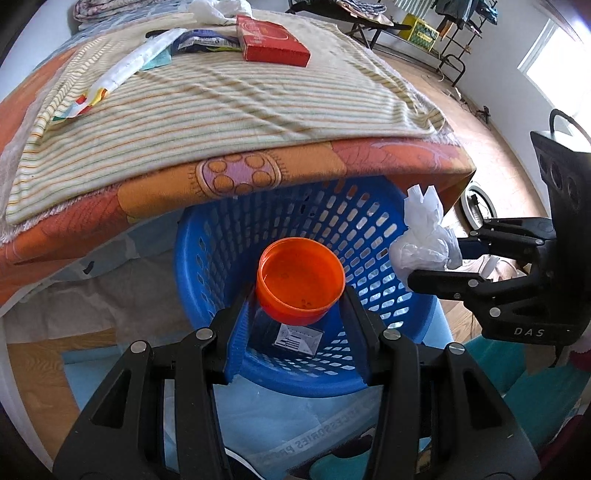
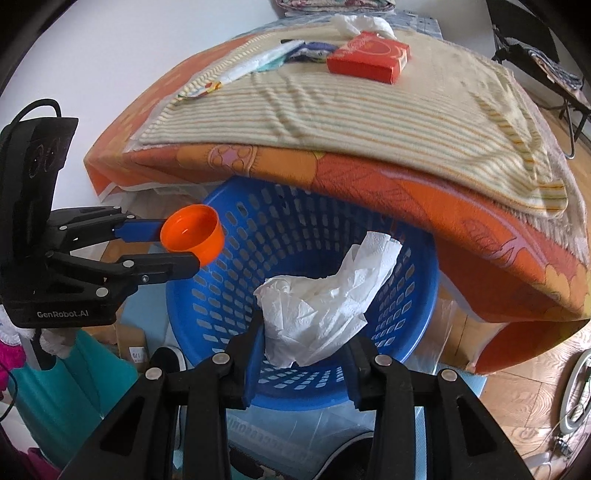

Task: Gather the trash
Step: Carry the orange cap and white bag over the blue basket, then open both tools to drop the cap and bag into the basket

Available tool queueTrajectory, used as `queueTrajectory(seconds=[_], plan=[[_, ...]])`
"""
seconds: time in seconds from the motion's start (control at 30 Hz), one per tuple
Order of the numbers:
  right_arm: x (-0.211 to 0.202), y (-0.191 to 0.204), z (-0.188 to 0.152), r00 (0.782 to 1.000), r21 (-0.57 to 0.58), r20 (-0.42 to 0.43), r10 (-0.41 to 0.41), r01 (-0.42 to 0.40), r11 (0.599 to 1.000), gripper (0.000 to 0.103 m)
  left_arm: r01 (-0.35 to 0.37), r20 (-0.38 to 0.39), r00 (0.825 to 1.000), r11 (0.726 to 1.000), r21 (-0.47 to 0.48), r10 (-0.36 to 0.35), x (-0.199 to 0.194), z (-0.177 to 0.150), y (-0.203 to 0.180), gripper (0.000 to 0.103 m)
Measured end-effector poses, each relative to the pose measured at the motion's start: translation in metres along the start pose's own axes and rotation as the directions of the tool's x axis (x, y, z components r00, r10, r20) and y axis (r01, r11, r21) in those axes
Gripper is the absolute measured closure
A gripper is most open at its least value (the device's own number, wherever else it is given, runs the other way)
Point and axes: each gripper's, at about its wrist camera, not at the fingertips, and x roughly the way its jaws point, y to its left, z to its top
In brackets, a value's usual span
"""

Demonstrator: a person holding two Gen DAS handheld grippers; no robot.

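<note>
Where tissue (image 2: 325,314) blocks — label (image 1: 298,338) visible.

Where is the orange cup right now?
The orange cup is pinched in the left gripper, held right above the open blue basket, with the crumpled tissue in the right gripper beside it.

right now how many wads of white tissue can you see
2: one crumpled tissue in the right claw over the blue basket, one tissue wad behind the red box; others may be hidden.
</note>
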Motion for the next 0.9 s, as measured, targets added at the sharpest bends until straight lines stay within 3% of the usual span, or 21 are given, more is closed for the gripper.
queueTrajectory(seconds=[0.37,0.47,0.5,0.53,0.63,0.83,0.9], plan=[[0.007,-0.003,0.002,1.000,0.006,-0.008,-0.012,0.012,1.000,0.061,-0.017,-0.009,1.000,1.000,0.012,0.017,0.006,0.001,-0.001,0.055],[0.006,-0.004,0.002,1.000,0.008,-0.007,-0.018,0.018,1.000,0.048,-0.023,-0.020,1.000,1.000,0.010,0.023,0.009,0.001,0.000,0.053],[0.006,-0.004,0.002,1.000,0.010,-0.003,-0.022,0.022,1.000,0.041,-0.025,-0.025,0.999,1.000,0.009,0.025,0.010,0.001,0.001,0.043],[0.005,-0.004,0.002,1.000,0.010,0.003,-0.026,0.026,1.000,0.037,-0.025,-0.023,0.999,1.000,0.007,0.025,0.010,0.001,0.001,0.040],[0.002,-0.007,0.004,0.999,0.021,0.013,-0.034,0.034,0.999,0.028,-0.028,-0.019,0.999,1.000,0.003,0.028,0.009,0.001,0.002,0.038],[0.000,-0.012,0.005,0.999,0.052,0.019,-0.044,0.043,0.998,0.019,-0.031,-0.021,0.999,1.000,-0.005,0.031,0.008,0.001,0.004,0.038],[0.000,-0.013,0.006,0.999,0.060,0.023,-0.044,0.043,0.997,0.019,-0.031,-0.022,0.999,0.999,-0.007,0.031,0.008,0.001,0.004,0.033]])
